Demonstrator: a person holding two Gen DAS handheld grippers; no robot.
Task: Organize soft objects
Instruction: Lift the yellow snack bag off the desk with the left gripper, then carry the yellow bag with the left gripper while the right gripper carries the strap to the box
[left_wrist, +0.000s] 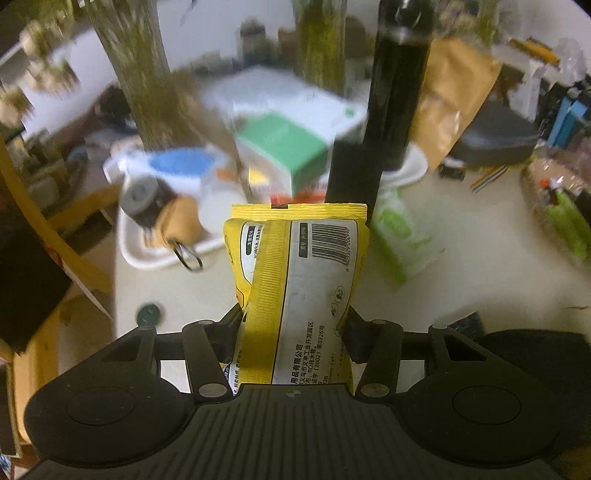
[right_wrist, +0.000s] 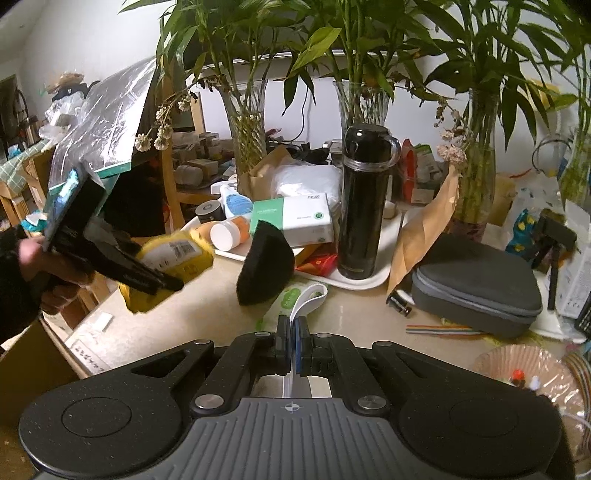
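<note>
Yellow wipes pack (left_wrist: 295, 280): a soft packet, barcode side up, held off the tabletop (left_wrist: 461, 280) in front of the white tray (left_wrist: 147, 254); in the right wrist view it hangs at the left, above the tabletop's edge.
Left hand-held gripper (left_wrist: 293, 332): fingers pressed in on the lower half of the yellow wipes pack from both sides, creasing it slightly; the top half stands free.
Black sponge wedge (right_wrist: 264, 264): hangs from a white strap (right_wrist: 308, 299), its lower edge looking close over the green tissue packet (right_wrist: 288, 299); whether it touches cannot be told.
Right hand-held gripper (right_wrist: 291, 347): fingers together on the white strap, with only the thin band between them.
White tray: already crowded with a black flask (right_wrist: 360, 203), a green-and-white tissue box (right_wrist: 295, 218), a white-capped jar (right_wrist: 225, 236) and a small brown bottle (left_wrist: 155, 206).
Step in hand (judgement): the yellow wipes pack is probably being carried to join the other soft things near the tray.
Doing it well: keep the squeeze light, since the packet buckles; pick a bare patch before lowering; approach low past the black flask, which could tip; lay the packet flat before parting the fingers.
Risk: the left view is blurred with motion, so clearances around the tray are hard to judge; the dangling sponge may swing into the path.
</note>
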